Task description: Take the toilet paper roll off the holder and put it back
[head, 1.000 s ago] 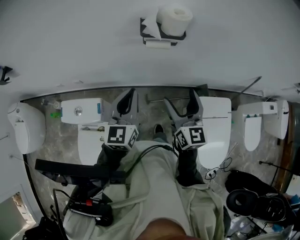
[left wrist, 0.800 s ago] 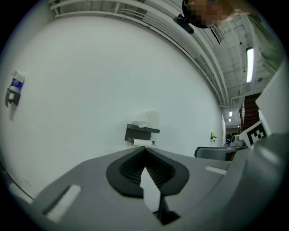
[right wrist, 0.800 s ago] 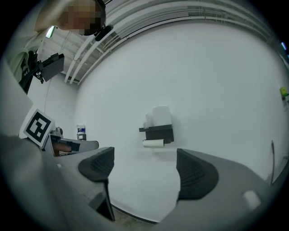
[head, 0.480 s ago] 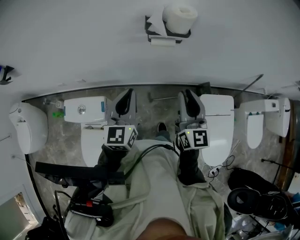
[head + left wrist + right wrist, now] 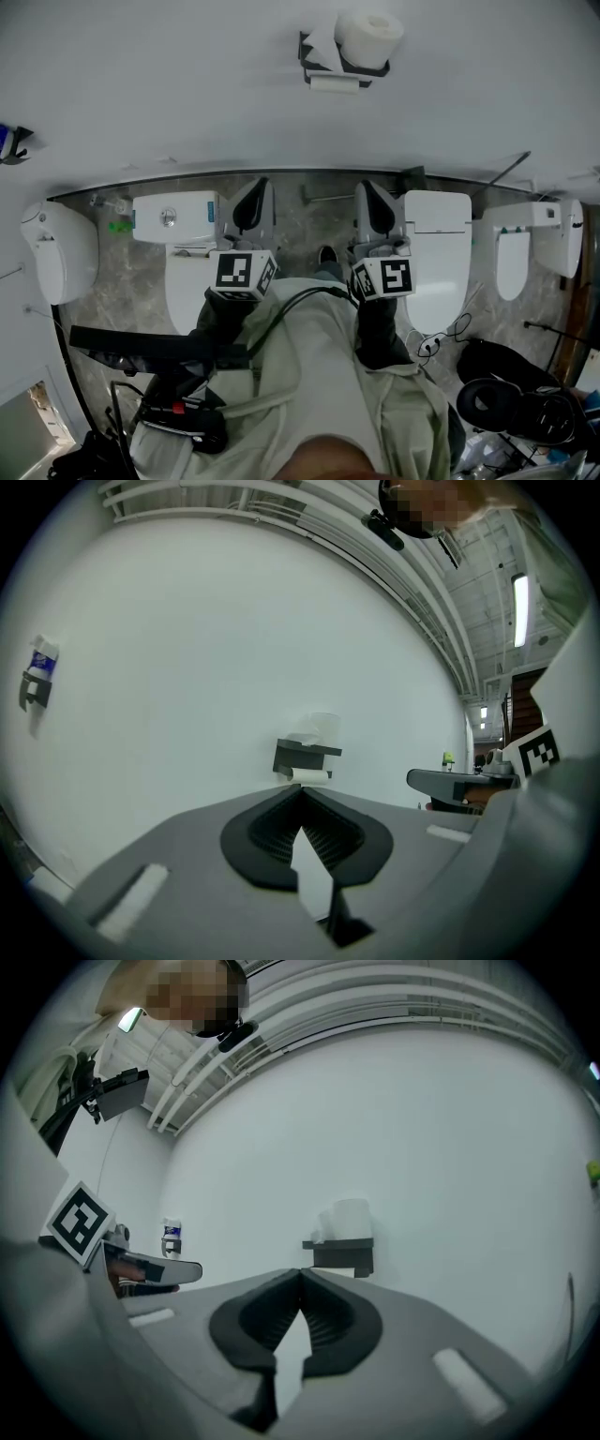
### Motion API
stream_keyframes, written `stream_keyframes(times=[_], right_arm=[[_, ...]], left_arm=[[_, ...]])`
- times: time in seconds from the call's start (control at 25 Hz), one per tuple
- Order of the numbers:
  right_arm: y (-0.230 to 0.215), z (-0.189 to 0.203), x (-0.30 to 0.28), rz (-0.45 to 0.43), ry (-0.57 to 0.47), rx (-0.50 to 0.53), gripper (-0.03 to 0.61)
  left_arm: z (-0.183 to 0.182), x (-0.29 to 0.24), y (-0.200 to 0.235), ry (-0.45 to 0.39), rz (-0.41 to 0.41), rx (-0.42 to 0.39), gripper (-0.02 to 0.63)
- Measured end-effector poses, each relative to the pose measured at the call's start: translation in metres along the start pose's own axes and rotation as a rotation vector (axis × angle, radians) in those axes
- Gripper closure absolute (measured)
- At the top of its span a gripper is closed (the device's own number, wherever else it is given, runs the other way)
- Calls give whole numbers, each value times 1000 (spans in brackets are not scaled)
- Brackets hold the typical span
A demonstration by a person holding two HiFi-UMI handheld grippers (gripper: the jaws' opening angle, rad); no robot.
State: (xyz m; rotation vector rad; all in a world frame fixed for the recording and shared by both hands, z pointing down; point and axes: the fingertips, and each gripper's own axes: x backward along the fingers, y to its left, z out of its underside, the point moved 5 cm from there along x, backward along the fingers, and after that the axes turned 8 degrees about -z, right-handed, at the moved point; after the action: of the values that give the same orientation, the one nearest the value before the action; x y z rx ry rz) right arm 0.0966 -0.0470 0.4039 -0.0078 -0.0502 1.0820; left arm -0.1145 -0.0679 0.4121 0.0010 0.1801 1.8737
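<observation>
A white toilet paper roll stands upright on top of a black wall holder; a second roll hangs under the holder. Both grippers are held low in front of the person, well short of the wall. My left gripper is shut with nothing in it, and its view shows the holder ahead, just above the jaw tips. My right gripper is also shut and empty, with the roll and the holder ahead and a little right of its tips.
White toilets stand on the marble floor below the wall, with a rounded white fixture at the left. Dark bags and cables lie at the lower right. A small blue-and-white item hangs on the wall, far left.
My right gripper's jaws have gone from wide open to shut, with nothing between them. The holder has drifted slightly up and right in the head view. The left gripper has stayed put.
</observation>
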Motion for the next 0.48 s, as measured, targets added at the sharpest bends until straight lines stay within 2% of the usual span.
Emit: stream_keyframes(times=[0.48], right_arm=[[1,0,-3,-14,6,-9,577]], left_arm=[[0,-2,0,8,-6,-2,607]])
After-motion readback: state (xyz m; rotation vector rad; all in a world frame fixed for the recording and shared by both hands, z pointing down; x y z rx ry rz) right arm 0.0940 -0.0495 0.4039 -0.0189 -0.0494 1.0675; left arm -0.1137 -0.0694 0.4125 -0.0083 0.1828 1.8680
